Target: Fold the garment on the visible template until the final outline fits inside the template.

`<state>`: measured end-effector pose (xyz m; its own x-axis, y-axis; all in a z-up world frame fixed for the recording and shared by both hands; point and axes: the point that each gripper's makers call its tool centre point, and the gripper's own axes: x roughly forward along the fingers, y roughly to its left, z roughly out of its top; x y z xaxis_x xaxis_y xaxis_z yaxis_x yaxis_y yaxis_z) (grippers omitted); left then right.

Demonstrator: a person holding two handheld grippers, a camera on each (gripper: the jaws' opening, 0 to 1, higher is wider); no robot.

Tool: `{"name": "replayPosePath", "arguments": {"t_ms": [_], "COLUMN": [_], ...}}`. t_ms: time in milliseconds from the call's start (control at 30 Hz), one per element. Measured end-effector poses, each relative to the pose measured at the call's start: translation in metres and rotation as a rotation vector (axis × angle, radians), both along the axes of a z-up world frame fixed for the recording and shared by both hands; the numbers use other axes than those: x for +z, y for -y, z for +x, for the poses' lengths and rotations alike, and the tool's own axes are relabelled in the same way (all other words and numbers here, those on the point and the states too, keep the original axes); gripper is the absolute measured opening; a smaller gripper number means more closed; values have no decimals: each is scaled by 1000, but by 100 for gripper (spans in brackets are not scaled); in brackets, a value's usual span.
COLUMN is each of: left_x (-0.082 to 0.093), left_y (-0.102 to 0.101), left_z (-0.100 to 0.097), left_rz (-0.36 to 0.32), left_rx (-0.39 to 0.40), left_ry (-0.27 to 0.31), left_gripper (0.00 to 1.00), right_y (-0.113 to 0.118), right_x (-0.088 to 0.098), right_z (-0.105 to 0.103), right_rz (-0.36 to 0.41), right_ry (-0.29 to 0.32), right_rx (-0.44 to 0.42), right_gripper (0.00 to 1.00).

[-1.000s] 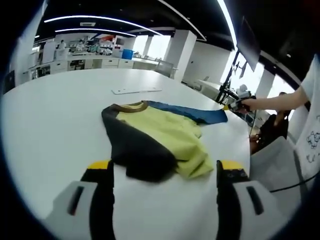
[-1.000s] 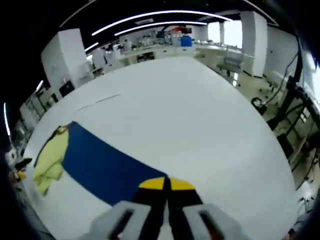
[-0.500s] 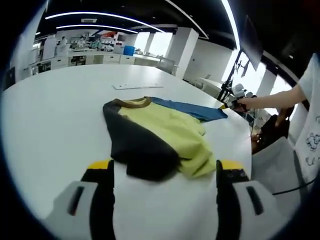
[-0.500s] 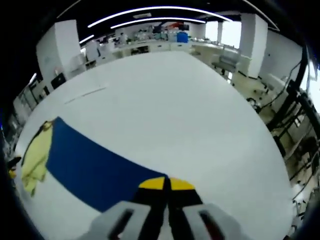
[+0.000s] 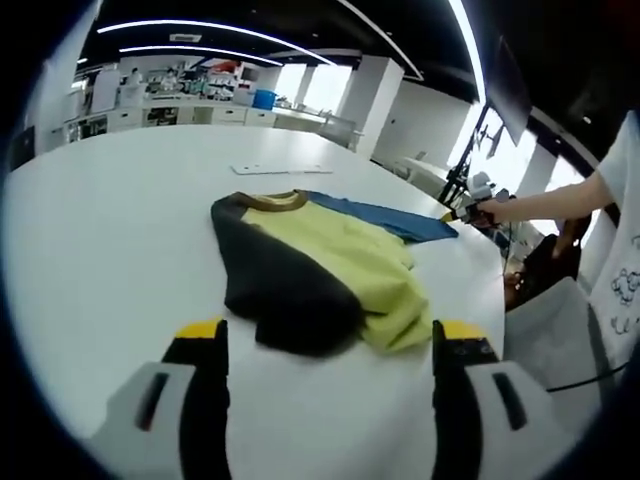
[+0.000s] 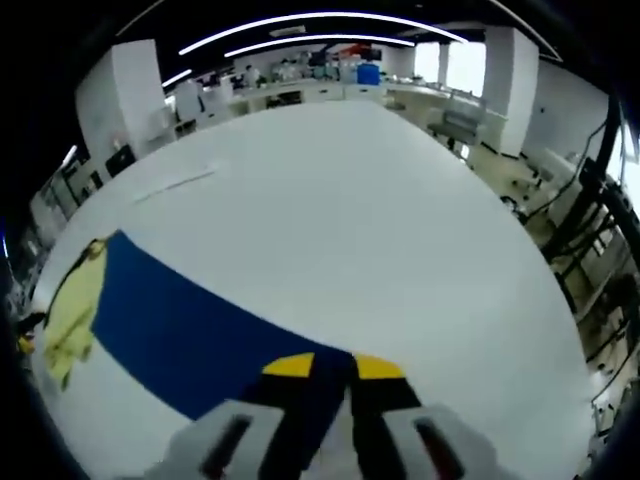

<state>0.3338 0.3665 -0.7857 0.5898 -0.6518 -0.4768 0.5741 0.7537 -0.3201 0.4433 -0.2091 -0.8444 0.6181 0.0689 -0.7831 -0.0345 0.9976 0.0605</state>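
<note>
Yellow, black and blue cloth garment (image 5: 320, 260) lies crumpled on the white counter (image 5: 100, 230). Right gripper (image 6: 328, 368) has fingers clamped on its blue sleeve (image 6: 190, 325), apparently stretching it flat. Left gripper (image 5: 330, 335) hovers near, fingers apart.

Soft matt cloth garment (image 5: 320, 275) ahead of the jaws; smooth, slightly shiny white desk (image 5: 110, 230); jaws look like plastic.

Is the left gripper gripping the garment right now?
No: the left gripper stands open above the table, short of the garment.
</note>
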Motion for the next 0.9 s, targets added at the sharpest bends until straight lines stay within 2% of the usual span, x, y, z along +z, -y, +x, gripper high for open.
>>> {"name": "replayPosePath", "arguments": {"t_ms": [33,67,167,300,633,833,900], "left_x": [0,1,1,1,1,3,1], "left_y": [0,1,1,2,0,0,-1], "left_z": [1,1,0,-2,-2,-1,-1], "left_rz": [-2,-2,-7,-12,-17,-21,-6], "left_rx": [1,2,3,-1,-4,-4,0], "left_ry": [1,3,2,1,2,6,2], "left_gripper": [81,81,81,81,81,81,81], "right_y": [-9,-12,-17,-32,-56,-64,-74], "right_x": [3,2,3,8,29,36,43], "right_z": [-1,-6,-7,-10,-11,-13,-14], "right_rz": [7,16,9,60,109,125,141], "right_ry": [19,2,21,53,159,189,222], "right_rx": [53,44,91,129,199,215,233], "right_gripper": [28,32,48,69,95,98,100]}}
